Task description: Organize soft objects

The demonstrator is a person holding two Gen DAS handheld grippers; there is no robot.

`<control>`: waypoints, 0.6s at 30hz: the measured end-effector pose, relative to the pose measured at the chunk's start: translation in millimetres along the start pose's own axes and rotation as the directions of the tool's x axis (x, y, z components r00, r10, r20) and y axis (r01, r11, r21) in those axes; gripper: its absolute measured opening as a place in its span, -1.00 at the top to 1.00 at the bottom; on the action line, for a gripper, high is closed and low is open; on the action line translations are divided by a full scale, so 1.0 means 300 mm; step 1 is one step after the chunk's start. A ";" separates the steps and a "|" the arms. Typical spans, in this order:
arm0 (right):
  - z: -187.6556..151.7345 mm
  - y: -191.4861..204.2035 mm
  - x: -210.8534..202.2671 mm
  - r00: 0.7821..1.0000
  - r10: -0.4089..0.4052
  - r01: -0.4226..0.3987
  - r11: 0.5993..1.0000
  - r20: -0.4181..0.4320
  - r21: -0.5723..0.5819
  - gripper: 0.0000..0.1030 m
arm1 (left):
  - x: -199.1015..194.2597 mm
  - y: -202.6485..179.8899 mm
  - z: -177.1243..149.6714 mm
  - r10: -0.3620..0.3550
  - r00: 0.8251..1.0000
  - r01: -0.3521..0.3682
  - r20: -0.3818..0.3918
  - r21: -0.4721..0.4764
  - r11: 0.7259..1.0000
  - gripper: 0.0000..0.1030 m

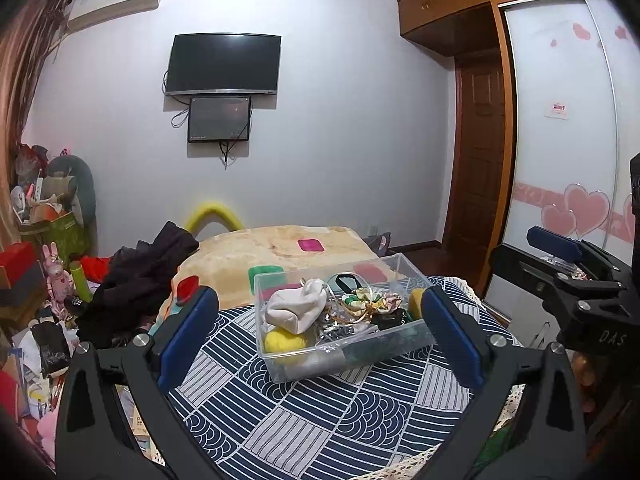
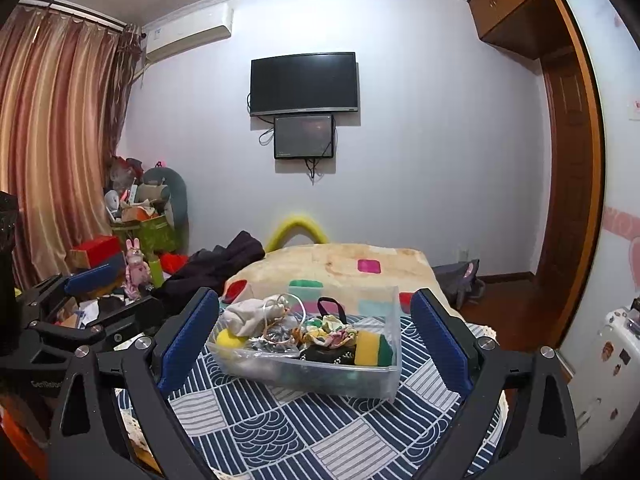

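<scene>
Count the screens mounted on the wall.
2. A large black screen hangs on the far wall; a smaller screen sits directly beneath it, cables dangling below. Both are off.

A dark television (image 2: 303,83) hangs above a blanketed bed (image 2: 332,264).

I see a clear plastic bin (image 1: 340,356) sitting upright on the patterned blue-and-white cloth, filled with soft things: a crumpled white sock (image 1: 296,306) at its left end, a yellow ball (image 1: 284,340) below it, a floral scrunchie (image 1: 376,300) tangled in the middle, and a yellow-and-green striped sponge (image 2: 374,349) at the right end
</scene>
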State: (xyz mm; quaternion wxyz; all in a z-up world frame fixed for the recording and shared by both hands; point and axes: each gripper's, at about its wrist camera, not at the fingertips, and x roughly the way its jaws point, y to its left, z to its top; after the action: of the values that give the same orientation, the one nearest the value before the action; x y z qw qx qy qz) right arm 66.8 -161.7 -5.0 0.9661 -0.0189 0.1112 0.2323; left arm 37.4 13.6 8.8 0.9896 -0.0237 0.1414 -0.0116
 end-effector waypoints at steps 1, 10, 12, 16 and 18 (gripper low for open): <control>0.000 0.001 -0.002 1.000 0.001 -0.001 1.000 0.001 0.000 -0.87 | 0.000 0.000 0.000 -0.003 1.000 0.003 0.000 -0.002 1.000 -0.99; 0.001 0.004 -0.009 1.000 0.004 -0.004 1.000 0.006 -0.001 -0.87 | -0.015 -0.001 0.006 -0.005 1.000 0.005 0.008 -0.005 1.000 -0.99; 0.003 0.005 -0.012 1.000 0.005 -0.005 1.000 0.007 -0.001 -0.87 | -0.016 -0.002 0.008 -0.006 1.000 0.006 0.009 -0.005 1.000 -0.99; 0.005 0.006 -0.014 1.000 0.005 -0.005 1.000 0.008 0.000 -0.87 | -0.022 -0.002 0.009 -0.008 1.000 0.008 0.011 -0.003 1.000 -0.99; 0.006 0.007 -0.017 1.000 0.004 -0.004 1.000 0.010 0.001 -0.87 | -0.021 -0.001 0.009 -0.009 1.000 0.009 0.011 -0.004 1.000 -0.99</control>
State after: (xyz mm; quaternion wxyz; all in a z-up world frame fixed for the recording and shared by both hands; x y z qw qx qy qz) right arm 61.9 -161.9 -2.1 0.9661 -0.0171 0.1066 0.2343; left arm 31.9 13.5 13.2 0.9903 -0.0263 0.1359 -0.0156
